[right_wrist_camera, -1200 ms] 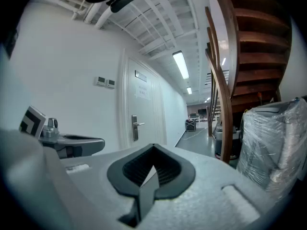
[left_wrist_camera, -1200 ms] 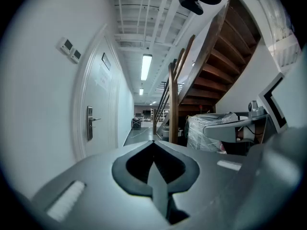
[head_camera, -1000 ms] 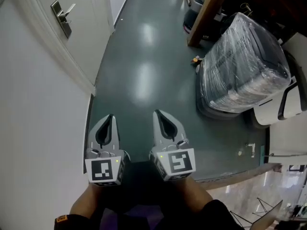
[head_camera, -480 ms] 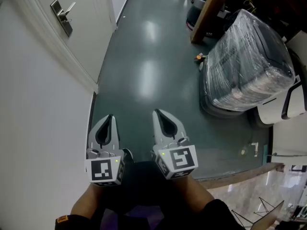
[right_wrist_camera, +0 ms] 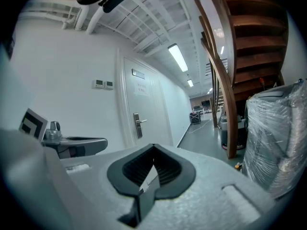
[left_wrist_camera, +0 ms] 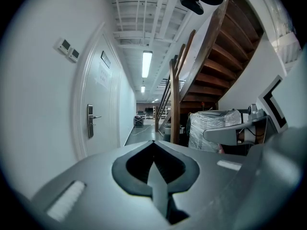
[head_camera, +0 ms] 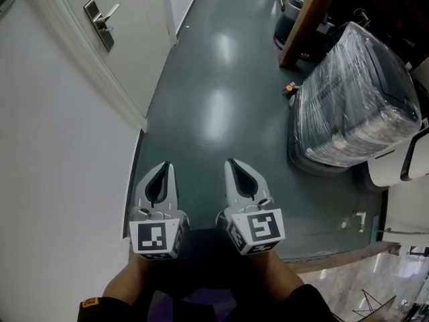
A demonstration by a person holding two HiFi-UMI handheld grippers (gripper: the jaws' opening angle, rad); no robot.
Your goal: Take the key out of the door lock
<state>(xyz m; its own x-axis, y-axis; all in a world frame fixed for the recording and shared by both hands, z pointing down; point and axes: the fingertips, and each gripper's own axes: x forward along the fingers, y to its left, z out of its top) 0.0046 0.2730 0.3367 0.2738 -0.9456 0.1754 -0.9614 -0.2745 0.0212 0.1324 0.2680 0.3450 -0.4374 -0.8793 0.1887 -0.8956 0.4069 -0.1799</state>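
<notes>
A white door point(head_camera: 131, 25) stands ahead on the left, with a metal lock plate and lever handle point(head_camera: 100, 22); the same handle point(left_wrist_camera: 90, 120) shows in the left gripper view and the handle point(right_wrist_camera: 138, 124) in the right gripper view. A key is too small to make out at this distance. My left gripper point(head_camera: 165, 166) and right gripper point(head_camera: 231, 162) hang side by side over the dark green floor, well short of the door. Both are shut with nothing between the jaws.
A white wall point(head_camera: 47, 180) runs along my left. To the right stands a plastic-wrapped machine point(head_camera: 358, 102), beside a wooden stair post point(head_camera: 305, 22). Dark green floor point(head_camera: 221, 86) stretches down the corridor ahead.
The view has shifted forward and left: door and handle sit further right in the head view. Both grippers keep their places side by side, still shut.
</notes>
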